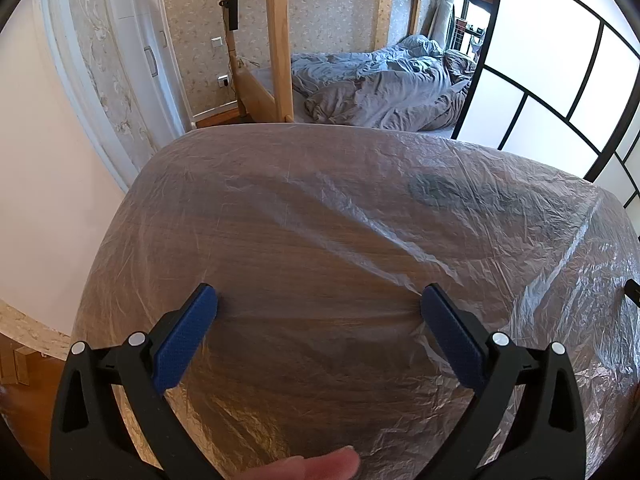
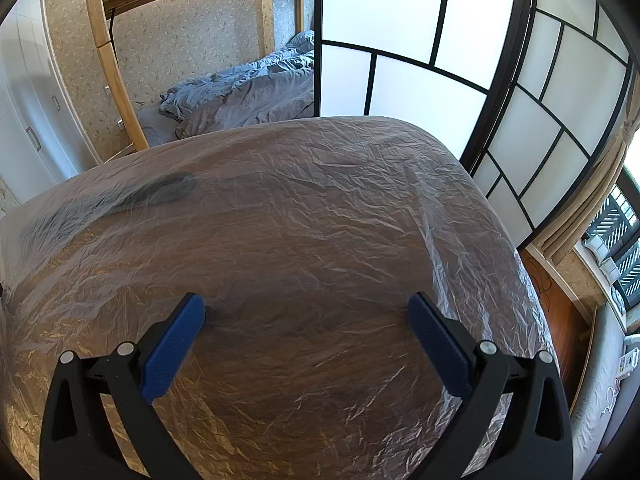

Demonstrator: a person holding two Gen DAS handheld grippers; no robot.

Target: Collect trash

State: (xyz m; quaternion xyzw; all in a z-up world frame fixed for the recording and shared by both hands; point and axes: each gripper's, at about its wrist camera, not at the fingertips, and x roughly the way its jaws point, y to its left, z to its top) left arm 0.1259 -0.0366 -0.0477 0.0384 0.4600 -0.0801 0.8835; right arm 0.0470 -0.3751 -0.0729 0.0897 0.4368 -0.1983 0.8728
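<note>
Left wrist view: the left gripper (image 1: pixel 319 304) hovers just above a wooden table (image 1: pixel 280 248), its jaws spread wide and holding nothing; a clear plastic sheet (image 1: pixel 460 216) is draped over the whole top, and as no loose litter shows, this sheet is probably the trash to collect; a dark smudge (image 1: pixel 436 190) lies under or on the film toward the far right; a fingertip (image 1: pixel 316 466) shows at the bottom edge; beyond the table are a bed (image 1: pixel 384 88) and a screen (image 1: pixel 552 64)

Right wrist view: the right gripper (image 2: pixel 306 310) also stands wide apart and empty over the sheet (image 2: pixel 320 200); the film looks thin, light, soft and slippery, easily torn; I judge a raised crease or the overhang at the table edge the best place to pinch; the smudge (image 2: pixel 160 192) sits far left; no brand, label or writing can be read in either view
</note>
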